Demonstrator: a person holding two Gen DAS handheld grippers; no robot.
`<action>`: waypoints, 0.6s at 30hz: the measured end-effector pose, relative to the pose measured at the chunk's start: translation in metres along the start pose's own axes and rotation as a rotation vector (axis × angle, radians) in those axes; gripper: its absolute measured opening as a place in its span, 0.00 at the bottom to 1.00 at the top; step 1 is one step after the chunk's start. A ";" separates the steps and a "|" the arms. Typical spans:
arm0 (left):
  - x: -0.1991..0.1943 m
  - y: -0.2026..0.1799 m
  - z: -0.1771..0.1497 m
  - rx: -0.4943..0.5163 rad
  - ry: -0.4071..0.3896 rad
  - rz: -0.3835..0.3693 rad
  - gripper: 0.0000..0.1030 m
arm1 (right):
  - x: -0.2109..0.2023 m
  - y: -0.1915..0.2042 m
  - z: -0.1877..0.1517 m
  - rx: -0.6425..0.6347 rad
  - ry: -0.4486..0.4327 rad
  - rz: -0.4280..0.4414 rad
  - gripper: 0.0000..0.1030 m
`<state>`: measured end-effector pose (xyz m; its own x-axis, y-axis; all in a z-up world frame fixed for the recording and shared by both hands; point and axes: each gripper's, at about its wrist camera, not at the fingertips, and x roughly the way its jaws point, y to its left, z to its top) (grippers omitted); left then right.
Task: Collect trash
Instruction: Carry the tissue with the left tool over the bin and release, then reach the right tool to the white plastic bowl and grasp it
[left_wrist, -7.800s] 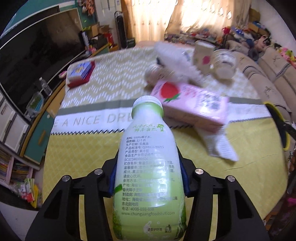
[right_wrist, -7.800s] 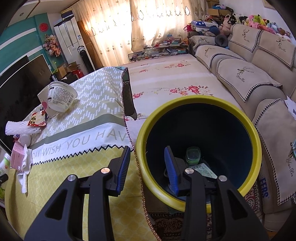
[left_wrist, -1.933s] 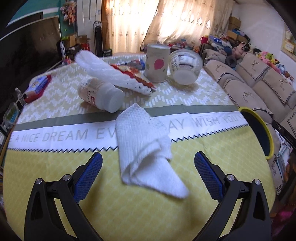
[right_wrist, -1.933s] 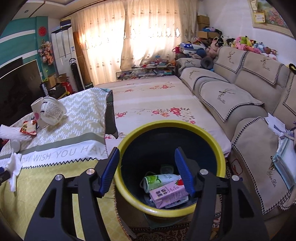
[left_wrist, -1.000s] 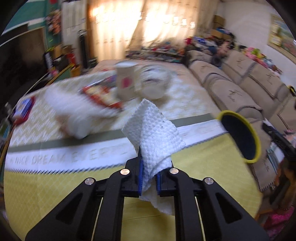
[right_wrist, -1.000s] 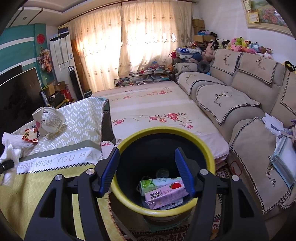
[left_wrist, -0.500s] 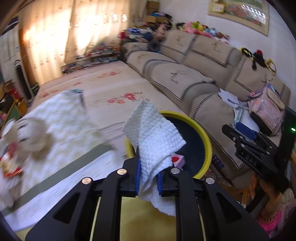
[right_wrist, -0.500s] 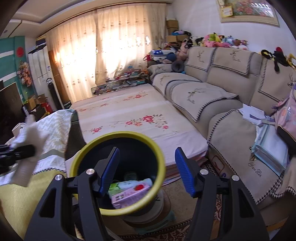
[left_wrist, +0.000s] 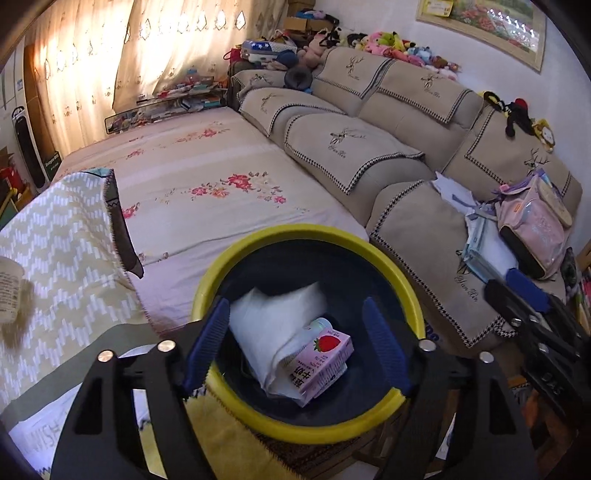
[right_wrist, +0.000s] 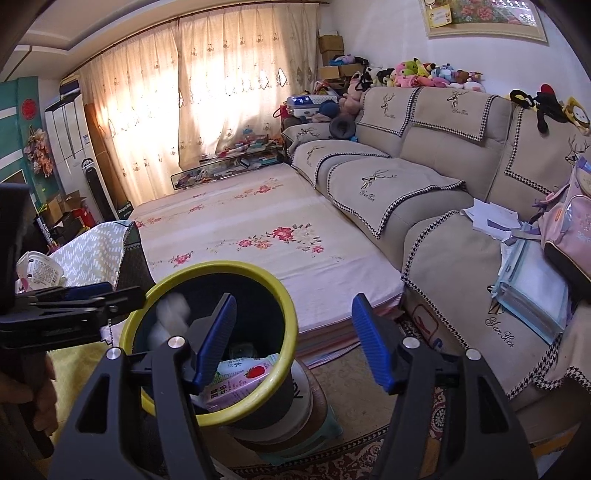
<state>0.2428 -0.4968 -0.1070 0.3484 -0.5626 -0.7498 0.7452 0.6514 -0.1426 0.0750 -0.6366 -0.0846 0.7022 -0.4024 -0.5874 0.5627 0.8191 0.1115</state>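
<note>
Left wrist view: the left tongs (left_wrist: 295, 343) stand wide apart with nothing between their blue pads, poised over the mouth of the yellow-rimmed bin (left_wrist: 306, 232). The white paper towel (left_wrist: 273, 328) sits inside the bin, between and beyond the two pads, its blurred upper edge toward 12 o'clock. At 5 o'clock from it, touching it, lies the pink strawberry milk carton (left_wrist: 321, 360), with a pale bottle cap just showing behind the carton. The right tongs (left_wrist: 524, 291) enter from 3 o'clock, beside the bin's far side. The tabletop (left_wrist: 62, 251), under a yellow chevron cloth, stretches away at 9 o'clock, and a paper cup (left_wrist: 9, 291) stands at its left edge.

Right wrist view: the right tongs (right_wrist: 291, 343) are also spread wide and hold nothing. The bin (right_wrist: 284, 314) lies at 8 o'clock from them, with the left pad overlapping its opening. The towel (right_wrist: 171, 317) is a blurred white patch against the bin's inner wall at 10 o'clock; the carton (right_wrist: 240, 380) lies at the bottom. The left tongs (right_wrist: 88, 295) reach in from 9 o'clock above the rim. A sofa (right_wrist: 443, 177) fills the right side.
</note>
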 end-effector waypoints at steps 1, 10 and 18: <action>-0.011 0.003 -0.002 -0.002 -0.014 -0.003 0.76 | 0.001 0.003 0.000 -0.008 0.005 0.005 0.61; -0.141 0.050 -0.053 -0.032 -0.240 0.064 0.94 | 0.003 0.057 -0.001 -0.097 0.027 0.099 0.62; -0.225 0.160 -0.122 -0.165 -0.336 0.305 0.95 | -0.007 0.172 0.009 -0.243 0.026 0.365 0.62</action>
<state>0.2141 -0.2035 -0.0401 0.7219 -0.4489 -0.5267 0.4897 0.8691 -0.0696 0.1709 -0.4963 -0.0536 0.8228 -0.0605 -0.5651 0.1583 0.9794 0.1257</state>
